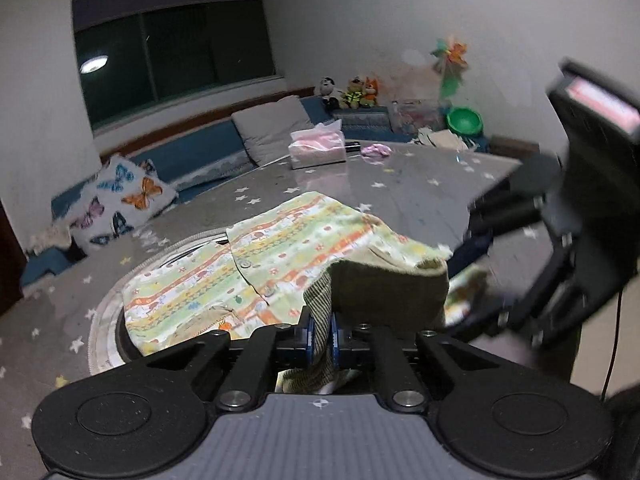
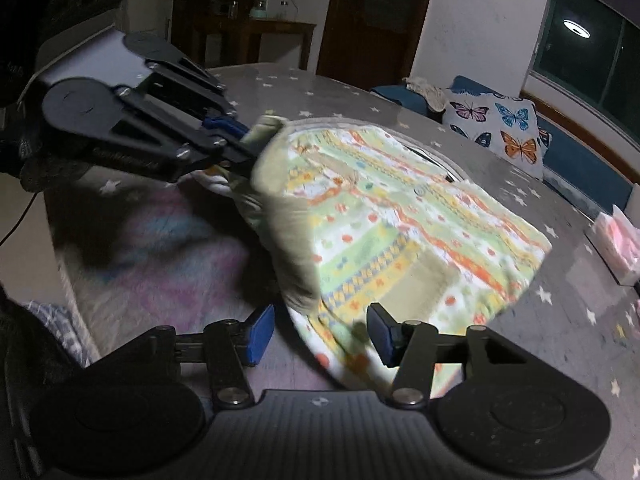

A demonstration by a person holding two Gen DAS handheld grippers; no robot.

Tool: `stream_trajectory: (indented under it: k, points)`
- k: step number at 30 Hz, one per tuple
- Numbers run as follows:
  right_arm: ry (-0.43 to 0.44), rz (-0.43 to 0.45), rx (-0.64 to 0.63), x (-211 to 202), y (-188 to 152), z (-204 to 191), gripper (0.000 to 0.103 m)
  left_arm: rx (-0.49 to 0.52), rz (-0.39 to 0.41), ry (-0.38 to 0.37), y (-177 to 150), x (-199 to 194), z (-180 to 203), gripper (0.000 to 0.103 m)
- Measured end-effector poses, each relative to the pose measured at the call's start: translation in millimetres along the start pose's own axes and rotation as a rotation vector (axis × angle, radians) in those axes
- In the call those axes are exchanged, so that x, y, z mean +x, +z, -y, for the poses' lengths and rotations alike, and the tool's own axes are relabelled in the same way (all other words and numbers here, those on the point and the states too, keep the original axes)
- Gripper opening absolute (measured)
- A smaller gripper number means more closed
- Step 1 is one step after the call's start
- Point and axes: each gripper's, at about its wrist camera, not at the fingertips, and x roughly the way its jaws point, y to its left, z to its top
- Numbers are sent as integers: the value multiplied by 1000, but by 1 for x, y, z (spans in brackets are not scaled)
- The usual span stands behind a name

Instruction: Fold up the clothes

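On the counter point(image 2: 580, 312), my left gripper point(image 1: 321, 330) clamps the shirt point(image 2: 400, 216) cuff; right gripper point(image 2: 320, 332) gapes, so I'd pinch its near hem before folding evenly.

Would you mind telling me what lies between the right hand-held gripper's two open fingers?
In the right wrist view, the patterned garment's near edge lies between the right hand-held gripper's fingers, ungripped.

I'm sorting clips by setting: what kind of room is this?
Most likely a home living room. A blue bench sofa under a window holds a butterfly cushion, soft toys sit in the corner, and a tissue box rests on the star-patterned table.
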Motion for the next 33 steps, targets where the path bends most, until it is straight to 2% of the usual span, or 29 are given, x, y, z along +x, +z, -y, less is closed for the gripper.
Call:
stream_trajectory:
  k: [2, 3, 5, 7, 8, 9, 11, 17, 22, 25, 26, 27, 28, 29, 30, 33]
  points:
    - [18, 6, 30, 8, 4, 5, 46, -24, -6, -1, 3, 5, -7, 9]
    - [33, 4, 63, 12, 6, 9, 40, -32, -10, 2, 4, 8, -9, 9]
    - [63, -2, 135, 18, 9, 18, 20, -45, -26, 8, 4, 10, -12, 13]
    - [89, 0, 204, 21, 12, 29, 16, -46, -33, 17, 0, 6, -14, 15]
    - [99, 4, 230, 20, 13, 34, 14, -43, -35, 21, -2, 3, -14, 22]
    - [106, 10, 252, 19, 15, 38, 14, -35, -37, 36, -5, -2, -14, 38]
    - [120, 20, 291, 18, 18, 45, 12, -18, -40, 68, -12, -12, -14, 50]
    - [125, 53, 336, 15, 28, 55, 10, 68, -65, 114, -35, -35, -5, 57]
    - [107, 80, 361, 13, 34, 60, 10, 181, -94, 163, -50, -26, 5, 57]
    - [99, 95, 380, 10, 35, 61, 9, 220, -107, 202, -57, -17, 4, 56]
    - [96, 99, 386, 9, 35, 61, 9, 236, -108, 217, -59, -14, 4, 49]
    - [90, 105, 393, 8, 35, 62, 9, 246, -108, 224, -61, -14, 4, 37]
    - [85, 110, 400, 7, 35, 62, 9, 255, -108, 229, -62, -13, 5, 32]
    - [82, 115, 404, 6, 34, 62, 9, 247, -107, 229, -62, -14, 3, 19]
    - [80, 118, 406, 5, 34, 61, 8, 233, -105, 226, -61, -16, 0, 12]
    - [81, 129, 396, -1, 32, 56, 7, 195, -77, 223, -54, -30, -5, 7]
